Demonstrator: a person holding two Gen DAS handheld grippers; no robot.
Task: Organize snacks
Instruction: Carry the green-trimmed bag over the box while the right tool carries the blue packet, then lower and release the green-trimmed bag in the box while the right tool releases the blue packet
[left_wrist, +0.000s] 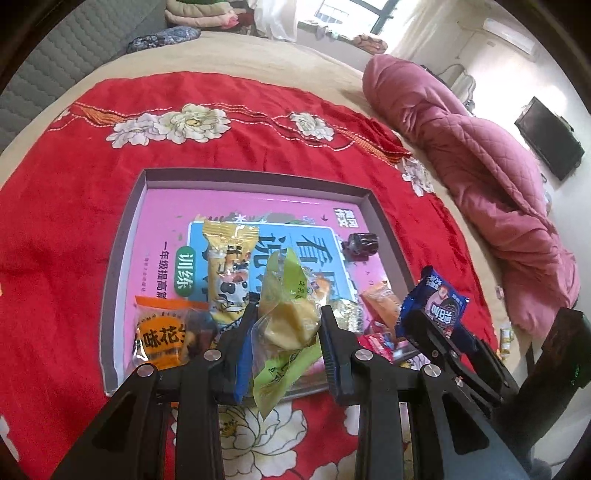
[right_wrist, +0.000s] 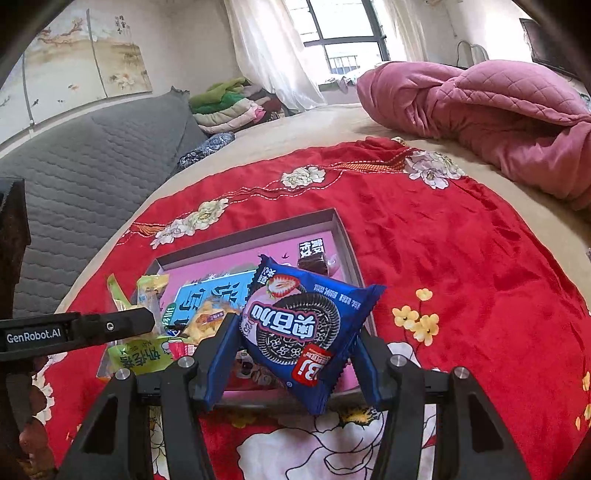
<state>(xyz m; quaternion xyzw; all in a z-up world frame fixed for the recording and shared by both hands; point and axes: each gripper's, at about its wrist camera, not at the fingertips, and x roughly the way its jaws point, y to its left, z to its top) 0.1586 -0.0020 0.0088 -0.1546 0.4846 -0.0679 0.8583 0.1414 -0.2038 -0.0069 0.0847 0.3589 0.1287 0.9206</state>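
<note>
A shallow grey box (left_wrist: 122, 236) with a pink book inside lies on the red cloth; it also shows in the right wrist view (right_wrist: 343, 240). My left gripper (left_wrist: 288, 325) is shut on a green-wrapped yellow pastry (left_wrist: 288, 321) above the box's near edge. My right gripper (right_wrist: 295, 354) is shut on a blue Oreo cookie packet (right_wrist: 299, 325), held over the box's near right corner; it shows at the right of the left wrist view (left_wrist: 439, 306). In the box lie a yellow cow-print snack (left_wrist: 229, 273), an orange peanut pack (left_wrist: 162, 336), a dark wrapped candy (left_wrist: 360, 244) and an orange packet (left_wrist: 380, 299).
The red flowered cloth (left_wrist: 66, 229) covers a beige bed. A pink quilt (left_wrist: 491, 177) is bunched at the right. A grey padded headboard (right_wrist: 92, 155) and folded blankets (right_wrist: 229, 107) stand at the far left. A few small snacks lie near the bed's right edge (left_wrist: 506, 339).
</note>
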